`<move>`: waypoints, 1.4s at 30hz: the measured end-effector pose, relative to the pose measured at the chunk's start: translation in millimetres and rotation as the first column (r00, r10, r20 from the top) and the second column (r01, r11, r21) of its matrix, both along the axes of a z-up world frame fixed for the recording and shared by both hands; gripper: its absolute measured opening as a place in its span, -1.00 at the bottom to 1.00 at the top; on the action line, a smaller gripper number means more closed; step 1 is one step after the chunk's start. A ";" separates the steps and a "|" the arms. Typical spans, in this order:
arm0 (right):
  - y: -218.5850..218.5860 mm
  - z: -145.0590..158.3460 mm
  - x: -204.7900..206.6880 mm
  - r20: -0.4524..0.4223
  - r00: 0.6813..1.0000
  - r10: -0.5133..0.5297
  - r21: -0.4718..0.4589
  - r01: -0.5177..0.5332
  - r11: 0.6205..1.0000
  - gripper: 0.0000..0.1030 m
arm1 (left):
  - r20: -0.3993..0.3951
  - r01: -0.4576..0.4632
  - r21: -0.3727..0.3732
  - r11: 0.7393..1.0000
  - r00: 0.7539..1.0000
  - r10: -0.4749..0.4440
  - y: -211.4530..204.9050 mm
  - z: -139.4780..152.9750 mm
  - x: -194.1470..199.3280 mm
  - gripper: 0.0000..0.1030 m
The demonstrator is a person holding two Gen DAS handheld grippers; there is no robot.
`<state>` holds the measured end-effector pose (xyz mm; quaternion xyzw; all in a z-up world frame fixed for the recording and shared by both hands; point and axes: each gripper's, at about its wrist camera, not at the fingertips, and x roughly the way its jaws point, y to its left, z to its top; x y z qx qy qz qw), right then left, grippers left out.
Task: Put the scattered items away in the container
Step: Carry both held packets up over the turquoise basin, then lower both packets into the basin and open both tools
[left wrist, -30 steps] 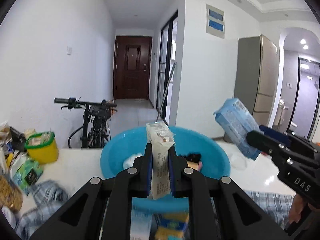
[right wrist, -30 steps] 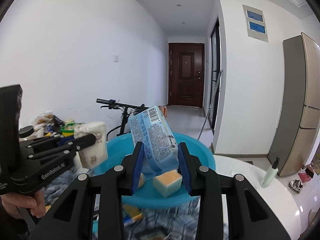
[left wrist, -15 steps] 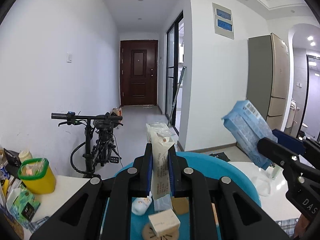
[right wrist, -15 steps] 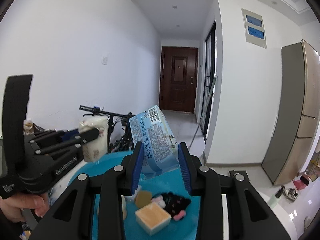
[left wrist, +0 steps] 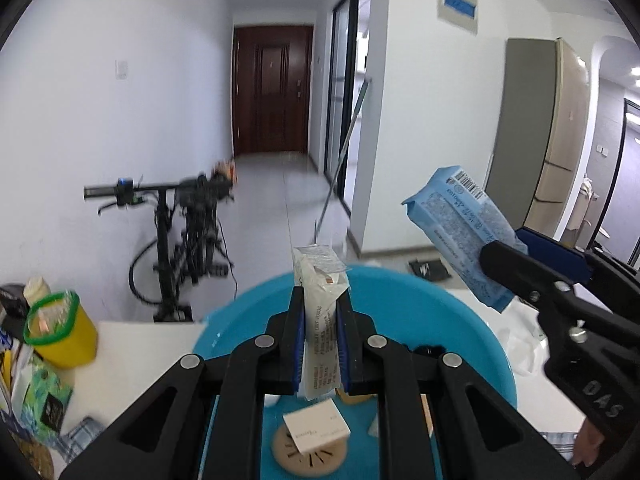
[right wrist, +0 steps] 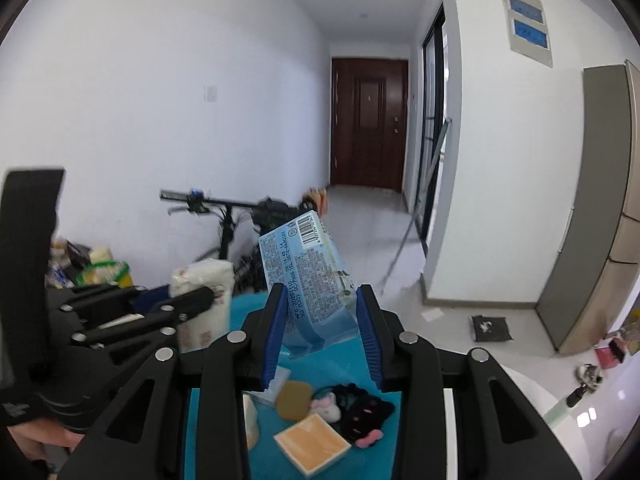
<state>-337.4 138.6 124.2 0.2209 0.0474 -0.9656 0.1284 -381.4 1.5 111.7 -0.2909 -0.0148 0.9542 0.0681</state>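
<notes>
My left gripper (left wrist: 319, 320) is shut on a white upright snack packet (left wrist: 320, 300), held over the blue basin (left wrist: 460, 320). The right gripper (right wrist: 321, 320) is shut on a light blue packet (right wrist: 308, 276) with a barcode, tilted over the same basin (right wrist: 352, 352). In the left wrist view the blue packet (left wrist: 460, 232) and right gripper (left wrist: 516, 264) hang at the right. The right wrist view shows the left gripper (right wrist: 200, 300) with the white packet (right wrist: 204, 304) at the left. Inside the basin lie a small white box (left wrist: 316, 432), a tan round disc (left wrist: 308, 456), an orange-topped box (right wrist: 312, 444) and a black plush toy (right wrist: 360, 408).
A yellow tub with a green rim (left wrist: 60, 332) and several packets (left wrist: 40, 396) stand at the left on the white table (left wrist: 132, 360). A checked cloth (left wrist: 80, 436) lies near the front. A bicycle (left wrist: 188, 236) leans behind the table. A person's hand (right wrist: 44, 440) holds the left gripper.
Both grippers have moved forward over the basin with their packets still gripped; the basin's contents now lie right beneath the fingers.
</notes>
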 end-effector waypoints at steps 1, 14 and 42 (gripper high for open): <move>0.6 -1.4 -5.6 0.027 1.000 -0.006 0.010 0.006 1.000 -0.34 | 0.023 0.001 0.003 1.000 1.000 -0.001 0.0 -0.6 -3.9 -0.71; 22.6 -24.9 -50.1 0.286 0.957 -0.043 0.011 0.042 0.999 -0.34 | 0.186 0.002 -0.010 1.000 0.982 0.000 -2.9 -21.8 -38.2 -0.71; 22.5 -115.0 -98.7 0.500 0.865 -0.039 0.054 0.013 0.998 -0.34 | 0.463 -0.050 0.011 0.999 0.885 0.039 -4.9 -117.9 -87.9 -0.71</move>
